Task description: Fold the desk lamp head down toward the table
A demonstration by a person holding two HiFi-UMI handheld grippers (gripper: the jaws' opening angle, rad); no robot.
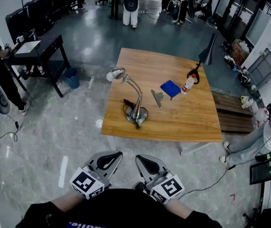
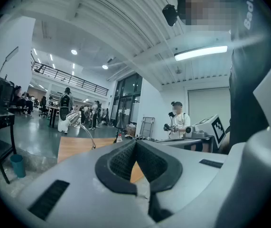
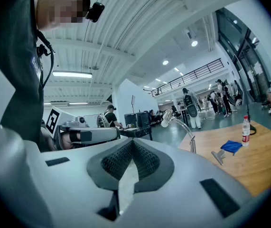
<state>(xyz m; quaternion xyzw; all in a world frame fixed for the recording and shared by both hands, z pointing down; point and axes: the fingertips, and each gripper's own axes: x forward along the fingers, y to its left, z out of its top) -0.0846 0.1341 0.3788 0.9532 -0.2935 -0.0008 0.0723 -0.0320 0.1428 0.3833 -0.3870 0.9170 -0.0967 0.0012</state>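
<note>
Head view, from the left: left gripper (image 1: 110,158) shut tight and empty, held near the body; desk lamp (image 1: 136,96) upright on the left half of the wooden table (image 1: 192,120), well apart — then right gripper (image 1: 145,163), jaws likewise closed on nothing.

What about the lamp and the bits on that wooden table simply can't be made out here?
Desk lamp joints and switch: too small in the head view.
Lamp base: hidden behind the left gripper and right gripper in their own views.
Bottle label: too small everywhere.
Grey metal piece beside the blue cloth: too small to name.
</note>
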